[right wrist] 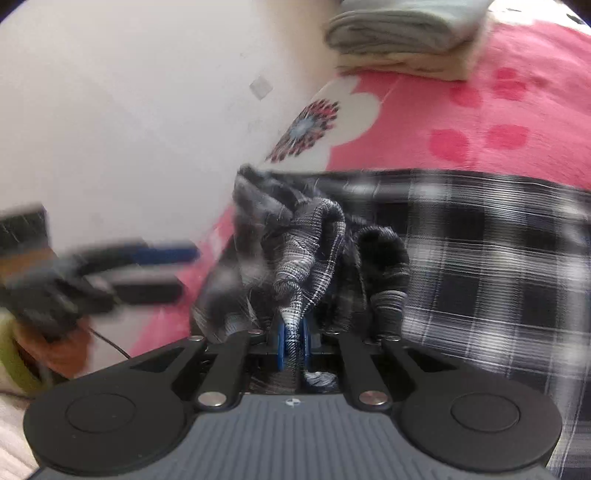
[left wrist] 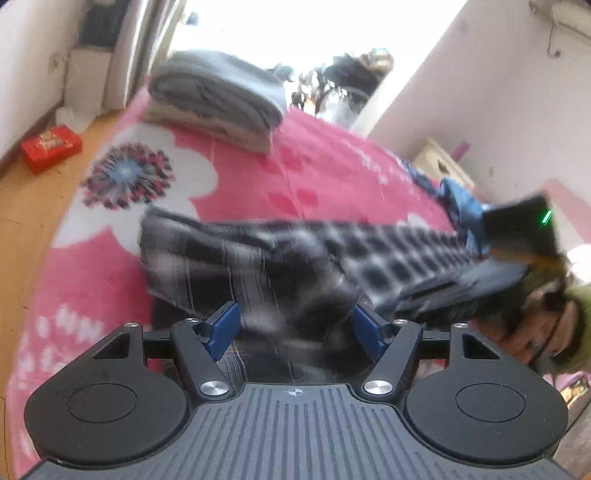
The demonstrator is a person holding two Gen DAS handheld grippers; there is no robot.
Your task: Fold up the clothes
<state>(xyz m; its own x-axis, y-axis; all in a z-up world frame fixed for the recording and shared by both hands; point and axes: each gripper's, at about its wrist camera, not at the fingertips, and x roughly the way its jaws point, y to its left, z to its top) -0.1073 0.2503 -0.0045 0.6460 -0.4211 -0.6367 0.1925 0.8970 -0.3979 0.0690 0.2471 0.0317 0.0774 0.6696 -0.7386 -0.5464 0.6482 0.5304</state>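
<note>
A black-and-white plaid shirt lies on the pink flowered bedspread. My left gripper is open, its blue pads wide apart just over the shirt's near edge, with cloth showing between them but not pinched. In the right wrist view my right gripper is shut on a bunched fold of the plaid shirt, which rises in ridges in front of the fingers. The left gripper appears blurred at the left of that view. The right gripper shows blurred at the right of the left wrist view.
A folded stack of grey and cream cloth sits at the far end of the bed, also seen in the right view. A red box lies on the wooden floor. A blue garment lies by the wall. White wall borders the bed.
</note>
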